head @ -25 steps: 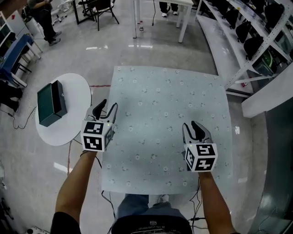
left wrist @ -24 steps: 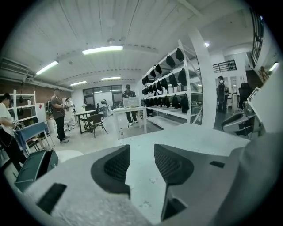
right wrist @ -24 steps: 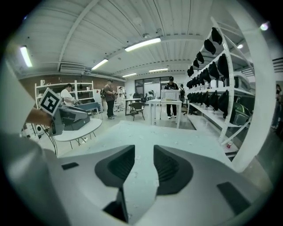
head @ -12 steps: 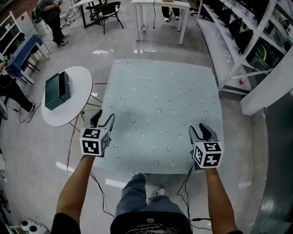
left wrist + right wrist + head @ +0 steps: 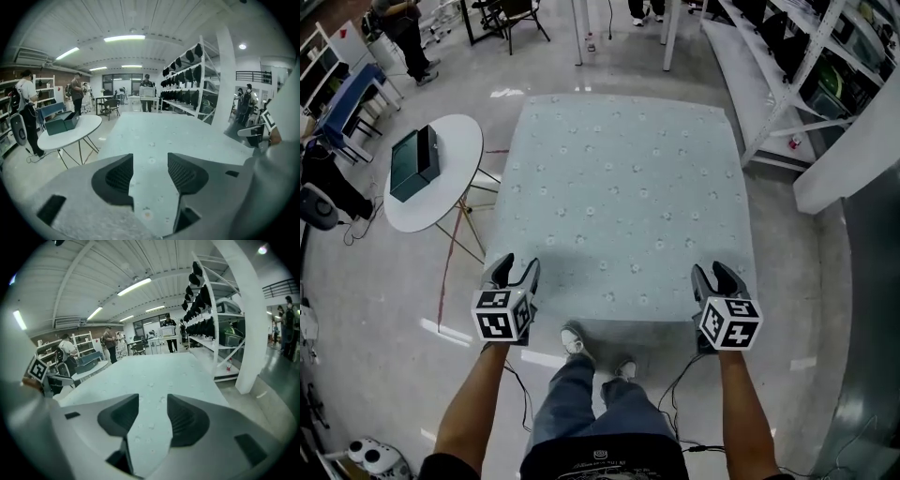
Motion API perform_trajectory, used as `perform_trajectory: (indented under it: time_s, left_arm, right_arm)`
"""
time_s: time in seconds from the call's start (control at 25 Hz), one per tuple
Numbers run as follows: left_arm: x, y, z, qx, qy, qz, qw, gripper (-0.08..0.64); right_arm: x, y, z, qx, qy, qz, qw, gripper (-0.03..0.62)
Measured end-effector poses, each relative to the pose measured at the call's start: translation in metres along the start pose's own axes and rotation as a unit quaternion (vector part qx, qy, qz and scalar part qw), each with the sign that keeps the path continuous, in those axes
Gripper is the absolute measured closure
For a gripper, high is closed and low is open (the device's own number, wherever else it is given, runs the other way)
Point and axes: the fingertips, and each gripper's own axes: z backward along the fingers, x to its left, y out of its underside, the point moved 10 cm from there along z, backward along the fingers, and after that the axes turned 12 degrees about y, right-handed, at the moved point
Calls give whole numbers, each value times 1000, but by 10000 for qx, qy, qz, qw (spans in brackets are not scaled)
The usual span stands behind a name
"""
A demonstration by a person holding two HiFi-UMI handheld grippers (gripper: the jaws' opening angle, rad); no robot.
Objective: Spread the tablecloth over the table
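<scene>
Both grippers have come back toward the person since the earlier frame, from above the middle of the tablecloth (image 5: 619, 187) to its near edge. The person's shoes (image 5: 574, 341) now stand on the floor (image 5: 412, 291) just before that edge. The tablecloth lies flat and square, pale green with small dots, and it covers its table fully.

The left gripper (image 5: 516, 270) is at the near left corner of the tablecloth and the right gripper (image 5: 714, 278) at the near right corner. The jaws of both are opening. In each gripper view the cloth shows in the gap, but the pads do not press on it, so the cloth is released.

Left of the tablecloth stands a round white side table (image 5: 455, 141) with a dark green box (image 5: 414, 164) on it. Right of the tablecloth runs a white shelving rack (image 5: 806, 56) with dark helmets. Beyond the far edge there are chairs and some people standing.
</scene>
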Motion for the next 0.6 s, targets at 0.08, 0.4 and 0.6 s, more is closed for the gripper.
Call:
perform_trajectory:
  time_s: [0.08, 0.4, 0.6]
  left_arm:
    - [-13, 12, 4, -30, 84, 125, 9999, 321]
    - [-55, 63, 20, -396, 547, 1353, 9885, 296]
    - [-70, 93, 36, -420, 843, 1724, 9805, 296]
  right_arm:
    - [8, 14, 7, 71, -29, -176, 9998, 397]
    - [41, 73, 39, 304, -26, -902, 9955, 397]
    - [60, 98, 58, 374, 53, -1493, 9881, 397]
